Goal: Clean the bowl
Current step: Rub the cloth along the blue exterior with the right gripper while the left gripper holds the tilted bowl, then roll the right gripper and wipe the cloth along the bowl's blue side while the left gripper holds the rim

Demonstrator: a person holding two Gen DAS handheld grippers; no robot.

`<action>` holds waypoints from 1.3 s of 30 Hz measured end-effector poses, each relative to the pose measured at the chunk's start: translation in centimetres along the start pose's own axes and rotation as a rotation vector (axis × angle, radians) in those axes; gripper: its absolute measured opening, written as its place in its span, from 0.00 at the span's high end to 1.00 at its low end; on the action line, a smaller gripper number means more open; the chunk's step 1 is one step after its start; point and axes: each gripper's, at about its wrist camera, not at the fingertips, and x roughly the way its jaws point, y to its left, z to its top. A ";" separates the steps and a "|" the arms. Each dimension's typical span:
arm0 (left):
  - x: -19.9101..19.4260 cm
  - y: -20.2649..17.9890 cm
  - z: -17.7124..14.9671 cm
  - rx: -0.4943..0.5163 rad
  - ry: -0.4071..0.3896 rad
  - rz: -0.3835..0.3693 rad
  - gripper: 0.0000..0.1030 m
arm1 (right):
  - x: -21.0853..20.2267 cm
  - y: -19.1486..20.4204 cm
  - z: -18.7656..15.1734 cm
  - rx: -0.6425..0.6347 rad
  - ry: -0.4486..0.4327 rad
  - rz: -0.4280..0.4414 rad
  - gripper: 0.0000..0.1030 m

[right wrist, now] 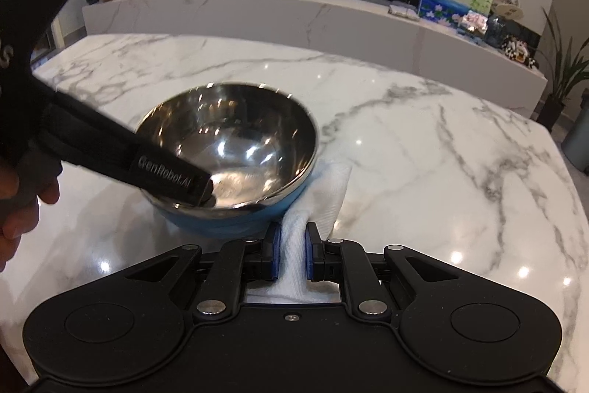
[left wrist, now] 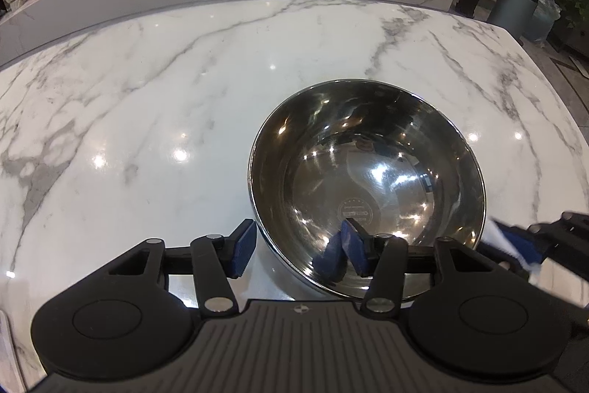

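Seemingly light and slippery, the steel bowl [left wrist: 368, 172] sits rim-straddled by the parted left gripper [left wrist: 298, 247]; the right gripper [right wrist: 292, 255] pinches a paper towel [right wrist: 294, 245].

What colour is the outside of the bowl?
Blue, under a shiny steel inside; the bowl shows it best in the right wrist view.

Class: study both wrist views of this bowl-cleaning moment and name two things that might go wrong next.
1. The left gripper straddles the steel bowl's near rim with pads apart, so wiping may slide or tip the bowl on the glossy marble table.
2. The paper towel pinched by the right gripper might tear.
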 end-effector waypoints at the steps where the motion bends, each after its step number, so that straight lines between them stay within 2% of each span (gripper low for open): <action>1: -0.1 0.0 0.0 0.001 -0.003 0.000 0.66 | -0.2 -0.2 0.1 0.006 -0.012 -0.003 0.89; 6: 0.0 0.4 0.5 -0.010 -0.020 0.008 0.76 | -0.8 -1.5 0.5 0.041 -0.057 -0.024 0.89; 11: -0.1 0.1 0.3 -0.006 -0.021 0.016 0.76 | 0.3 -3.0 0.3 0.131 -0.054 -0.011 0.89; 15: -0.2 -0.1 0.1 0.001 -0.022 0.011 0.75 | 0.1 -4.6 0.4 0.271 -0.087 0.064 0.89; 19: -0.2 0.4 0.2 -0.019 -0.011 -0.004 0.75 | -0.8 -7.5 0.1 0.463 -0.114 0.185 0.89; 24: -0.6 0.2 0.0 -0.016 -0.007 0.011 0.75 | -0.8 -9.4 -0.6 0.616 -0.108 0.297 0.89; 28: -0.8 -0.1 -0.4 0.004 -0.014 0.051 0.69 | -0.5 -9.3 -0.7 0.629 -0.085 0.317 0.88; 32: -0.5 -0.2 -0.4 0.006 0.002 0.016 0.69 | -0.3 -8.9 -0.7 0.619 -0.072 0.330 0.88; 39: -0.6 -0.3 -0.6 0.015 -0.001 0.020 0.69 | 0.9 -8.7 -1.2 0.619 -0.013 0.327 0.88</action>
